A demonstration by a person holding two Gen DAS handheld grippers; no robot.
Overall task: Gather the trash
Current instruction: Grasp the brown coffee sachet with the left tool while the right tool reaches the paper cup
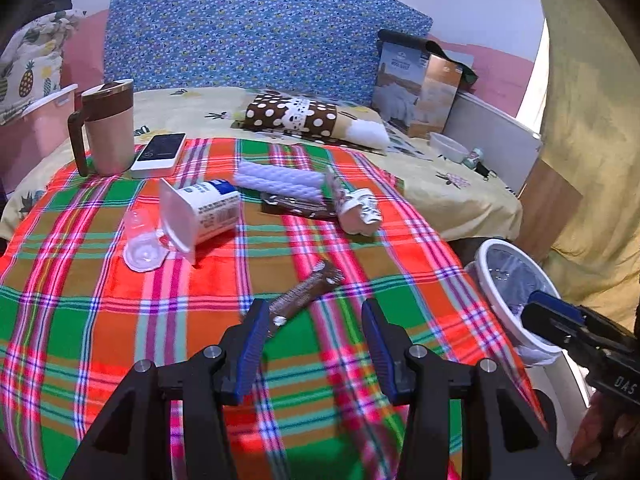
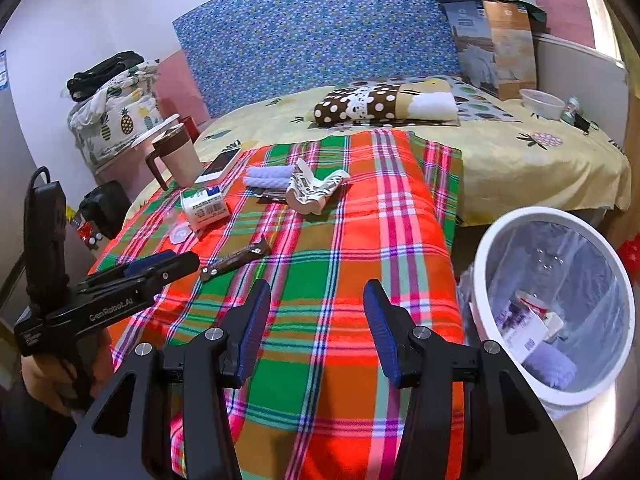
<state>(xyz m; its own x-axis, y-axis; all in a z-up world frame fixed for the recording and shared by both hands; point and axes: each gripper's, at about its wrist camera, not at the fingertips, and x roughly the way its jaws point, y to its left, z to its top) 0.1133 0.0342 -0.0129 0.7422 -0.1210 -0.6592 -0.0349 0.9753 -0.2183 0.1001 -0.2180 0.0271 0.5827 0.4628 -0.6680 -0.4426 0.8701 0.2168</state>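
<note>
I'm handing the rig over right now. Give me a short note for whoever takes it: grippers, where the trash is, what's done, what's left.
Left gripper: open, empty, low over the plaid blanket, with the brown snack wrapper just ahead by its left finger.
Right gripper: open, empty, over the blanket beside the white bin.
Done: some trash already lies in the bin.
Left on the blanket: the wrapper, the tipped yogurt cup, the clear plastic lid, the crumpled paper cup and the dark wrapper under the white twisted rolls.
The mug and phone don't look like trash; leave them.
</note>
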